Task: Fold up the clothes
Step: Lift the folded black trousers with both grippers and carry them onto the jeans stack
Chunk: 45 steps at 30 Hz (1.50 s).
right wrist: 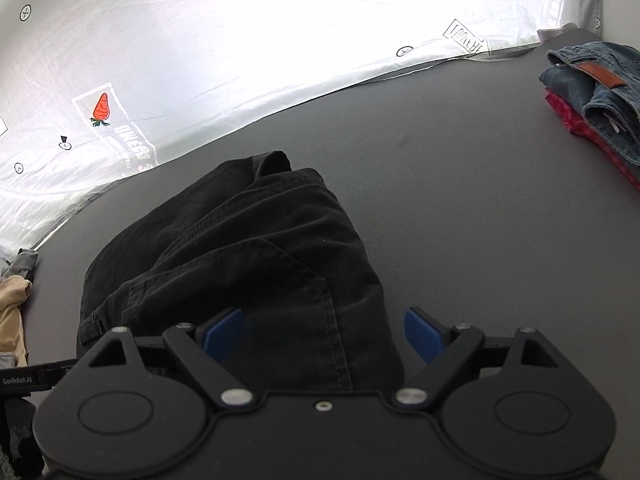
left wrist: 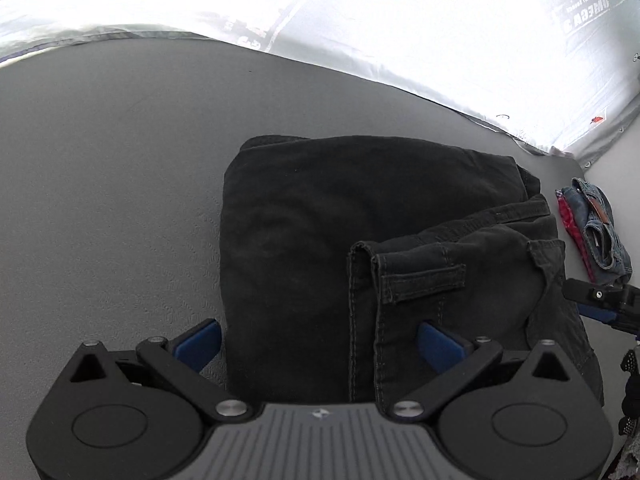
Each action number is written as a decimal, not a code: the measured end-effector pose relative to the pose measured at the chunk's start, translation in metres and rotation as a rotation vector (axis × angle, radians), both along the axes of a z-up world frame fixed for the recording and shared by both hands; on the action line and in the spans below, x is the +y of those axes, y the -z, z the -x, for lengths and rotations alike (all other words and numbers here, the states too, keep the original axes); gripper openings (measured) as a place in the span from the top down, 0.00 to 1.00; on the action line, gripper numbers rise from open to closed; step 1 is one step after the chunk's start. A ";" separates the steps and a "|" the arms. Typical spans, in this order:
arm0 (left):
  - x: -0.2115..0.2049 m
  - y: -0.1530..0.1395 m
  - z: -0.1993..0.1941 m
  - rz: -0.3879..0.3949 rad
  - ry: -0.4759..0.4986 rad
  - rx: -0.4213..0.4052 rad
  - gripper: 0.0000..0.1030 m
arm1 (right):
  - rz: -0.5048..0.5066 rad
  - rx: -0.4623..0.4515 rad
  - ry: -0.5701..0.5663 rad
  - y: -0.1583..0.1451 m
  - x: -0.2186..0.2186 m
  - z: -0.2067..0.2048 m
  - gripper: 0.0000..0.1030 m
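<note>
Folded black trousers (left wrist: 360, 248), "GenRobot.AI" on left gripper (left wrist: 320, 344), perhaps "OMEGA" on sheet (right wrist: 240, 60), both grippers' jaws open, right gripper (right wrist: 324, 332)

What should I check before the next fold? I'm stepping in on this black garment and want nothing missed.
1. Left gripper open: ok.
2. Right gripper open, nothing pinched: ok.
3. Black trousers folded into a compact bundle: ok.
4. Grey table bare beside the bundle: ok.
5. Folded jeans lie apart from the bundle: ok.
6. Layers underneath lie flat: cannot tell.
</note>
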State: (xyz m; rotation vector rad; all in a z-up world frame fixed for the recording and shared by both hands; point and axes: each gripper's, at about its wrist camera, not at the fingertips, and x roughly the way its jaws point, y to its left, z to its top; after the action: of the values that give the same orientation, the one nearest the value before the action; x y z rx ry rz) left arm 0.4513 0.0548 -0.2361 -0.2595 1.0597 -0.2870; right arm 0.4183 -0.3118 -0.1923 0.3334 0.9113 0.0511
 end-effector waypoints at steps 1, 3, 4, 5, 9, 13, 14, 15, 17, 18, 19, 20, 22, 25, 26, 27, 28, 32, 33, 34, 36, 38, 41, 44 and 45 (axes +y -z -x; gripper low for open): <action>-0.001 0.000 -0.002 0.002 0.003 -0.001 0.00 | -0.019 0.007 -0.020 0.005 -0.001 -0.013 0.14; -0.005 0.000 -0.006 -0.017 0.022 -0.006 0.00 | -0.030 0.036 -0.059 0.013 -0.002 -0.033 0.13; -0.007 0.000 -0.007 -0.023 0.026 -0.008 0.00 | -0.035 0.054 -0.082 0.018 -0.002 -0.044 0.12; -0.010 0.000 -0.009 -0.029 0.028 -0.009 0.00 | -0.050 0.068 -0.093 0.022 -0.003 -0.052 0.10; -0.011 0.000 -0.013 -0.024 0.028 -0.008 0.00 | -0.165 0.110 -0.092 0.032 -0.013 -0.067 0.09; -0.010 0.000 -0.013 0.037 0.000 -0.003 0.01 | -0.252 0.146 -0.074 0.038 -0.021 -0.072 0.08; -0.010 -0.001 -0.014 0.065 -0.009 0.003 0.01 | -0.251 0.151 -0.066 0.036 -0.018 -0.072 0.11; -0.009 -0.003 -0.014 0.096 -0.018 0.011 0.02 | -0.249 0.155 -0.056 0.034 -0.015 -0.071 0.16; -0.004 -0.006 -0.015 0.138 -0.046 0.031 0.06 | -0.271 0.161 -0.039 0.029 -0.012 -0.067 0.23; -0.001 -0.008 -0.015 0.157 -0.061 0.042 0.15 | -0.291 0.158 -0.040 0.025 -0.011 -0.064 0.29; 0.001 -0.011 -0.013 0.163 -0.072 0.043 0.29 | -0.295 0.152 -0.035 0.022 -0.011 -0.062 0.34; 0.003 -0.014 -0.010 0.158 -0.079 0.038 0.37 | -0.286 0.147 -0.028 0.018 -0.008 -0.058 0.44; 0.007 -0.020 -0.002 0.148 -0.094 0.026 0.61 | -0.245 0.132 0.004 0.007 0.000 -0.047 0.60; 0.004 -0.035 0.010 0.118 -0.104 -0.008 0.75 | -0.160 0.082 0.057 -0.016 0.022 -0.027 0.75; 0.002 -0.042 0.016 0.104 -0.102 -0.027 0.76 | -0.119 0.052 0.064 -0.025 0.031 -0.020 0.78; -0.001 -0.049 0.022 0.090 -0.100 -0.047 0.77 | -0.080 0.023 0.072 -0.034 0.039 -0.012 0.79; -0.003 -0.057 0.027 0.076 -0.098 -0.067 0.78 | -0.059 -0.007 0.086 -0.043 0.044 -0.002 0.80; -0.011 -0.093 0.048 0.095 -0.068 -0.159 0.78 | -0.074 -0.096 0.161 -0.076 0.041 0.034 0.80; -0.016 -0.104 0.053 0.095 -0.050 -0.186 0.78 | -0.085 -0.118 0.178 -0.086 0.035 0.043 0.80; -0.022 -0.115 0.057 0.094 -0.029 -0.217 0.78 | -0.094 -0.140 0.194 -0.096 0.030 0.051 0.80; -0.037 -0.137 0.066 0.089 0.020 -0.285 0.78 | -0.109 -0.187 0.228 -0.115 0.015 0.067 0.80; -0.059 -0.154 0.073 0.077 0.076 -0.351 0.78 | -0.125 -0.237 0.266 -0.135 -0.003 0.083 0.80; -0.098 -0.171 0.073 0.091 0.133 -0.399 0.78 | -0.108 -0.301 0.299 -0.161 -0.036 0.098 0.80; -0.148 -0.177 0.068 0.101 0.159 -0.437 0.79 | -0.088 -0.375 0.318 -0.178 -0.075 0.109 0.80; -0.166 -0.178 0.066 0.109 0.165 -0.446 0.79 | -0.088 -0.404 0.322 -0.183 -0.090 0.113 0.80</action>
State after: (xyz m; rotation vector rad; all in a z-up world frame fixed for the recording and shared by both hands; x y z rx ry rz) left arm 0.3852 -0.1110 -0.0583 -0.1936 0.6248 -0.5259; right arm 0.3054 -0.4022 -0.0091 0.5273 0.4484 -0.1345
